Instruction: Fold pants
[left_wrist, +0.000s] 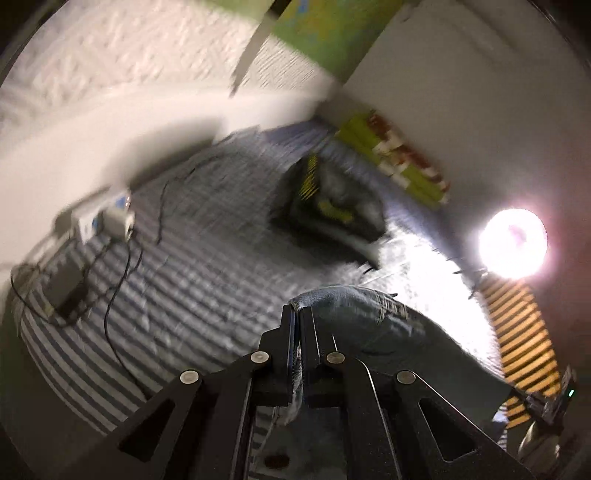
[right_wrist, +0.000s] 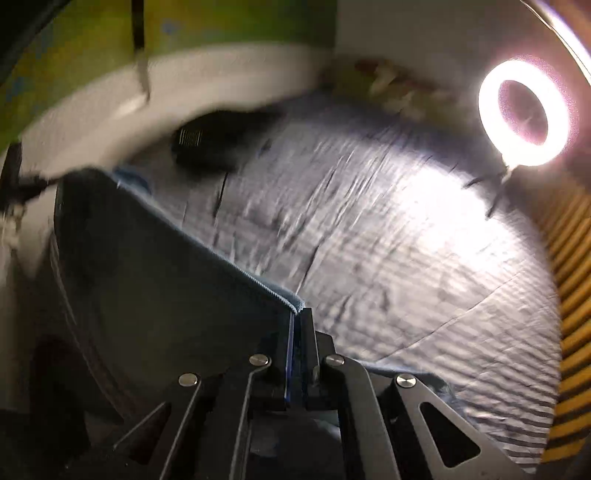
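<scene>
Pants (left_wrist: 373, 314): denim edge pinched by left gripper (left_wrist: 298, 314) & right gripper (right_wrist: 298, 314) — both clamped. Operator shd lift evenly, edge taut.

The pants (left_wrist: 373, 314) hang between both grippers above the bed (left_wrist: 192, 251). On the bed, a bag (left_wrist: 328, 206) lies at 12 o'clock, a cabled box (left_wrist: 107, 218) at 10 o'clock, a ring light (right_wrist: 524, 110) at 2 o'clock.

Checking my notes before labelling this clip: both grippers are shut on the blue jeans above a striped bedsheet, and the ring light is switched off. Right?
Not quite. The ring light is on, glowing brightly in the right wrist view. The rest holds: the left gripper and right gripper are shut on the blue jeans above the striped bedsheet.
</scene>
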